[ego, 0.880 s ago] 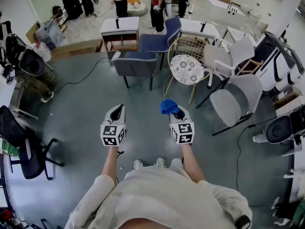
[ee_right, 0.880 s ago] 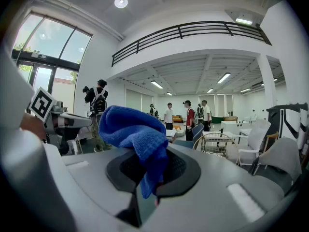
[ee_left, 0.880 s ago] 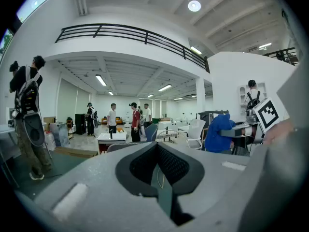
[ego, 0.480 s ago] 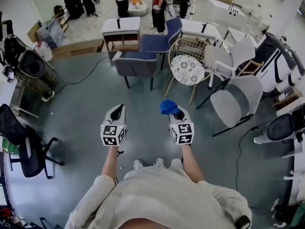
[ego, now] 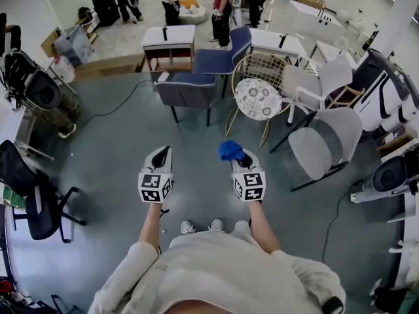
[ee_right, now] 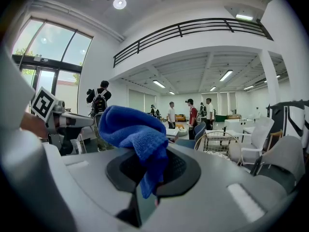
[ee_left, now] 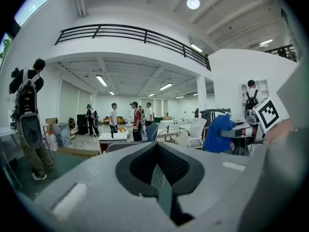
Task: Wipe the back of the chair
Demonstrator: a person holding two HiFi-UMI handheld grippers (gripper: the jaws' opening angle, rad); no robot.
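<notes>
My right gripper (ego: 238,157) is shut on a crumpled blue cloth (ego: 230,149), which bulges up over its jaws (ee_right: 137,129). My left gripper (ego: 161,157) is shut with nothing between its jaws, which meet in the left gripper view (ee_left: 159,175). I hold both at waist height over the grey floor. Several chairs stand ahead, well out of reach. They are a blue-grey upholstered chair (ego: 186,87), a gold wire chair with a patterned round cushion (ego: 256,97), and a grey shell chair (ego: 324,136). The blue cloth (ee_left: 218,132) also shows at the right of the left gripper view.
A second blue chair (ego: 222,54) and a small white table (ego: 169,39) stand behind the nearest chair. White chairs (ego: 314,77) crowd the right. A black office chair (ego: 33,195) is at the left. Several people (ego: 222,2) stand far back. A cable (ego: 111,106) crosses the floor.
Both grippers keep their places and their hold. The head view has shifted slightly, and the people at the back have moved a little.
</notes>
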